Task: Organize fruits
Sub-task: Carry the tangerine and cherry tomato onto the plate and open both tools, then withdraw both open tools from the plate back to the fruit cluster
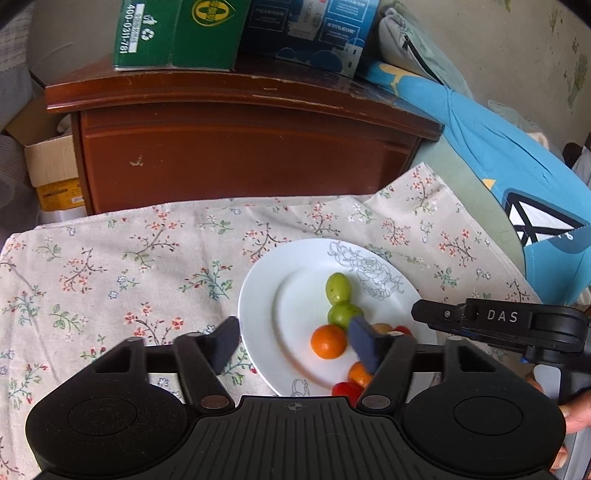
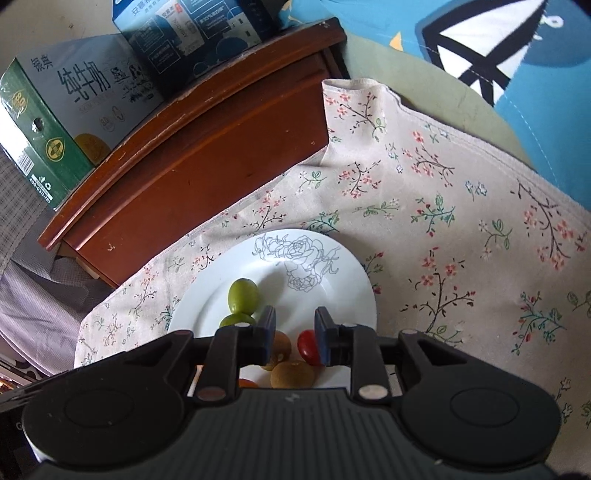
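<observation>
Fruit is gathered on a white plate (image 1: 258,295)
Left gripper (image 1: 291,341) is spread wide, empty; right gripper (image 2: 294,334) is narrowed, nothing pinched; round fruit could be nudged off.

**A lived-in room at home, not a workspace**

I am working in somebody's home, a bedroom or sitting corner by the look of it. Under me lies a floral cloth (image 1: 110,266), creased and spread loosely, with a white plate (image 1: 266,295) bearing a drawn rose. Just behind stands a scuffed reddish-brown wooden cabinet (image 1: 240,155), its top edge chipped. On it sit a green milk carton box (image 1: 177,33) and a dark blue carton box (image 1: 310,29), the sort bought at a grocer's. A blue cushion with a sailboat print (image 1: 517,177) leans on the right, and an open cardboard box (image 1: 48,162) is tucked beside the cabinet on the left.
</observation>
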{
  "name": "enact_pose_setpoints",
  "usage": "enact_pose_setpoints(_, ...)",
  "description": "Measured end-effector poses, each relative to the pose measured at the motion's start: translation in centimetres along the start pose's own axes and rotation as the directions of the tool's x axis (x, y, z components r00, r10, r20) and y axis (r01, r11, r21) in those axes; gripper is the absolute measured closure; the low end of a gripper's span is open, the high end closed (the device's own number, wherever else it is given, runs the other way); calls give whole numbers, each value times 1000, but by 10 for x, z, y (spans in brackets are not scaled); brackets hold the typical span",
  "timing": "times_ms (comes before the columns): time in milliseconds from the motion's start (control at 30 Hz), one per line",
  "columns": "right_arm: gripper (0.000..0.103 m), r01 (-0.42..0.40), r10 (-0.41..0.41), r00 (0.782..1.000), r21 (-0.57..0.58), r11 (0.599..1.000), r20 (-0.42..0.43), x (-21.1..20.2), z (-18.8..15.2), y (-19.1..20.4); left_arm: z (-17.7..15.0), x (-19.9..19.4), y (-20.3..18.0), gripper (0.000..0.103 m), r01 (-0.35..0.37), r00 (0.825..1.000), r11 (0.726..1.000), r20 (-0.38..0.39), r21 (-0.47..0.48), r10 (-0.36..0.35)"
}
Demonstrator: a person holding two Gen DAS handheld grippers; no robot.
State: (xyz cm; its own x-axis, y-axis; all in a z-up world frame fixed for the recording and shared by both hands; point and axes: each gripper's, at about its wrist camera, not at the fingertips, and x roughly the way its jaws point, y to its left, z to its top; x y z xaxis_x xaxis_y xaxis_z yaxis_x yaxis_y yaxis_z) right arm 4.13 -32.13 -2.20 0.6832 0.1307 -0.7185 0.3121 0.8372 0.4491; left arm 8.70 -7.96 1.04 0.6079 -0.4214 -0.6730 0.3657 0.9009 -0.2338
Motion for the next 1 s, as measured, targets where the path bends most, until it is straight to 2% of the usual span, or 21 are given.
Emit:
enact_pose_setpoints(167,63,-21,21,1000,-3,1000,20,-7,1,7,6,-11,2,6,-19,999,999,25,-26,19)
enact_pose_setpoints(300,57,-38,39,999,-23,999,22,-10,-1,15,11,-20,3,6,-47,998,998,38,-31,48)
enact_pose_setpoints(433,47,-45,47,999,-68,997,26,-15,-5,24,12,-34,3,5,-108,992,994,61,1,108)
enact_pose_setpoints(533,46,-52,55,998,-107,993,28,-22,-11,31,11,-46,9,5,-141,988,990,69,1,141)
enact_pose_setpoints(700,43,-70,74,997,-156,985,21,-34,-26,40,5,-66,25,5,-158,985,986,65,-43,161)
enact_pose_setpoints(1000,43,-86,85,996,-167,982,-16,-48,-61,48,-23,-93,49,5,-248,967,962,39,-111,254)
